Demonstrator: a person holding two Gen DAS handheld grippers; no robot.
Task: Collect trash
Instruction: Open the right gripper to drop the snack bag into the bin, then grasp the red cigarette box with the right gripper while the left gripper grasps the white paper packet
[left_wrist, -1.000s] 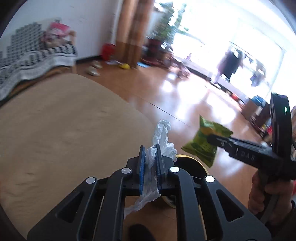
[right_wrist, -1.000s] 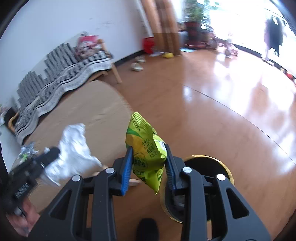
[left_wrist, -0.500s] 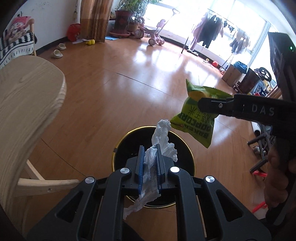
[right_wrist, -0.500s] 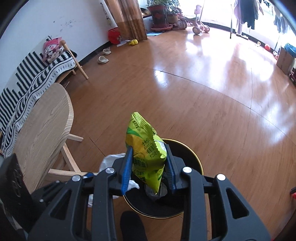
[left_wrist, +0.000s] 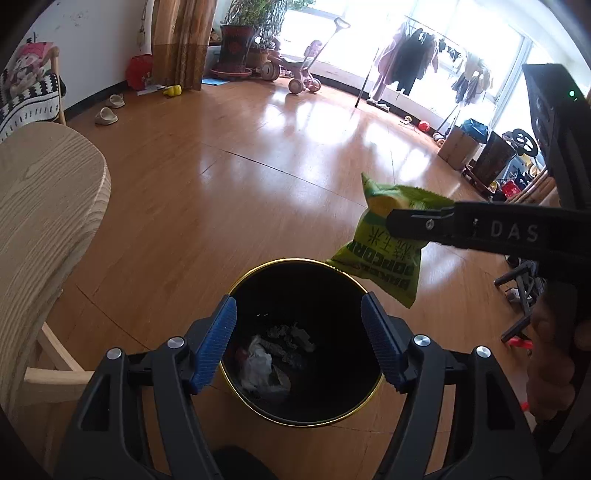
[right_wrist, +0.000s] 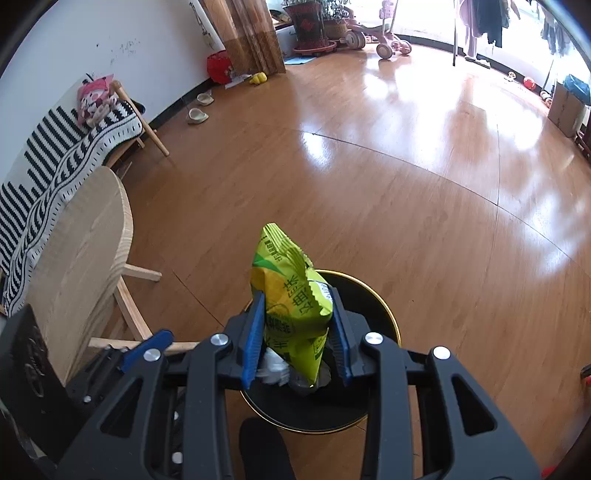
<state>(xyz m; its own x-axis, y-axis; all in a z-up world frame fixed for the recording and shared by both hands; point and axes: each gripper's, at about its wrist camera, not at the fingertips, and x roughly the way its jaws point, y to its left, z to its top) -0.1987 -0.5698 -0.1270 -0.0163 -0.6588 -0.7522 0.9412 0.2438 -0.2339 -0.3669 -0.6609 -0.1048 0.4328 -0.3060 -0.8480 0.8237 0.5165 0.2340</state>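
Now my left gripper (left_wrist: 299, 339) has just opened, nothing between its jaws, tissue (left_wrist: 260, 365) below in the bin (left_wrist: 295, 264); right gripper (right_wrist: 295, 332) clamps the popcorn bag (right_wrist: 291, 295) over the rim, so a release there could tip it onto the floor (right_wrist: 406, 166).

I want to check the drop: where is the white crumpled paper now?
In the left wrist view, the white crumpled paper lies at the bottom of the black bin, below the open left gripper, among other scraps.

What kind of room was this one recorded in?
Most likely a home living room: a child's tricycle by bright windows, clothes drying on a rack, and slippers on the wood floor.
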